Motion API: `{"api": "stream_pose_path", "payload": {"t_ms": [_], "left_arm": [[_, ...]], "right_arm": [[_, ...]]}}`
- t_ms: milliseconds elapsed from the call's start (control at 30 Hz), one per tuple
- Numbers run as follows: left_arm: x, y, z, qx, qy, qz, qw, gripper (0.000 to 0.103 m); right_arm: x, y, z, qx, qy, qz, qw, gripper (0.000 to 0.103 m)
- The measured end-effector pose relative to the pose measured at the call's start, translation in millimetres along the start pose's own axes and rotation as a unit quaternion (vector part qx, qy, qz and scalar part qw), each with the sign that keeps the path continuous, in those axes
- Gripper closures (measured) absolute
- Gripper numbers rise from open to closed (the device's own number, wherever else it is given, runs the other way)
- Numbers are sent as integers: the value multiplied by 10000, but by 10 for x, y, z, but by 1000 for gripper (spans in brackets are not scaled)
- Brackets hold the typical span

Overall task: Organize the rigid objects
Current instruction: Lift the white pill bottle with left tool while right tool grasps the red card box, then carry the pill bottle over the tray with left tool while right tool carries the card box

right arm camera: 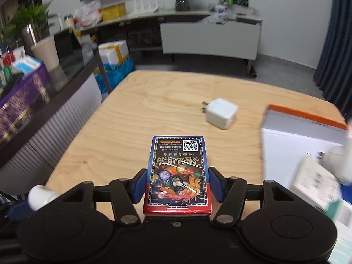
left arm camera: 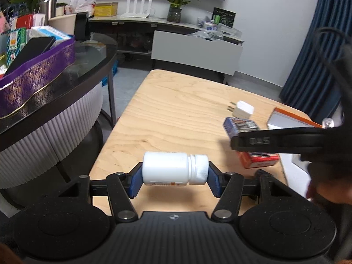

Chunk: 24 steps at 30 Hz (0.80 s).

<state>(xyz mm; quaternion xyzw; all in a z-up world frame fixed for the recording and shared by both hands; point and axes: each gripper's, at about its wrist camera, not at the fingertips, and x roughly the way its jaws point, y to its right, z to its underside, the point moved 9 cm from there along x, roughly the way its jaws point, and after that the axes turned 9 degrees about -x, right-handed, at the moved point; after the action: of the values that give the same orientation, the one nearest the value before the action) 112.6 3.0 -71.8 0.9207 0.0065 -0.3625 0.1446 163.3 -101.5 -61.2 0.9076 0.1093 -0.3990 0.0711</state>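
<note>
Above the wooden table (left arm camera: 176, 110), the left gripper (left arm camera: 175, 177) clamped a white bottle (left arm camera: 173, 168) crosswise (cap rightward); the right gripper (right arm camera: 176, 184) pinched a card box (right arm camera: 178, 173), its long axis running near to far.

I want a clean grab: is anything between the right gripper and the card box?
Nothing visible. The card box already lies on the table between the right gripper's jaws, though I cannot tell whether they press on it. The white charger sits beyond it, apart.
</note>
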Motion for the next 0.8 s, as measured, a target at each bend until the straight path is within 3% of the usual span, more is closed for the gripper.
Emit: {"api": "stream_pose_path", "payload": {"t_ms": [433,800], "left_arm": [[-247,697,60,482,82,530,9974,44],[-285,1371,296,956,-191,972,9905,44]], "right_arm": [[-830,664,237,379,391,544,9970,32],[-1370,1201,588,787,653,941,9903,32]]}}
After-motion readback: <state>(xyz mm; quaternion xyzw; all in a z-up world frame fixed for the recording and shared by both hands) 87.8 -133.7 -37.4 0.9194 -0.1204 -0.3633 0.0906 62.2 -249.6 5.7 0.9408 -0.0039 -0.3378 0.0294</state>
